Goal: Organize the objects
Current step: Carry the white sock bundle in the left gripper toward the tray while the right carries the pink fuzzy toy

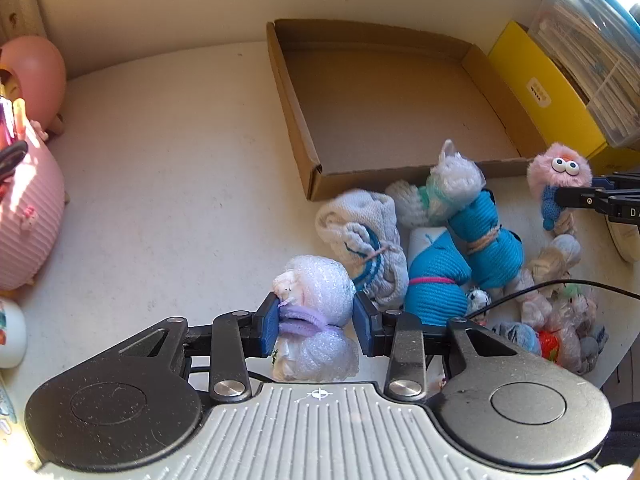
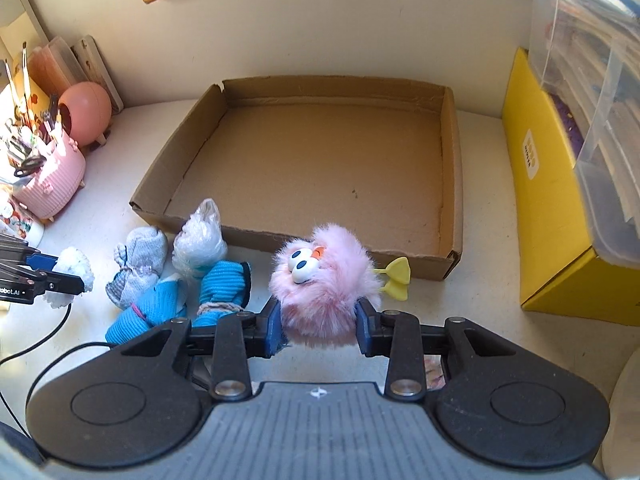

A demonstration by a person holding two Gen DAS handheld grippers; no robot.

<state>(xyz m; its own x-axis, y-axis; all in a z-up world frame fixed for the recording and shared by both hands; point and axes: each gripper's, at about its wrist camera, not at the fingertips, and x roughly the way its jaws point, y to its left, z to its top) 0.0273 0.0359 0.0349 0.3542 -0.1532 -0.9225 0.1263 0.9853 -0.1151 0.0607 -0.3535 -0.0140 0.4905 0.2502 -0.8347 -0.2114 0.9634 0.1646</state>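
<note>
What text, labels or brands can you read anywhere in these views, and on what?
"obot.AI", start cut off: on the left tongs at the right wrist view's left edge.
"D", remainder cut off: on the right tongs at the left wrist view's edge.
Label on the yellow box: print too blurred to read.

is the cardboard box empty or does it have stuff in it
Empty: the cardboard box shows only its bare brown floor in both views.

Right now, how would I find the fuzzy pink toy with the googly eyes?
Find the big cardboard tray at the back of the table. The pink toy is just in front of its near wall, clamped in the right gripper. The bundles to its left are blue, grey or white; it alone is fluffy pink with two big eyes, an orange patch and yellow feet.
</note>
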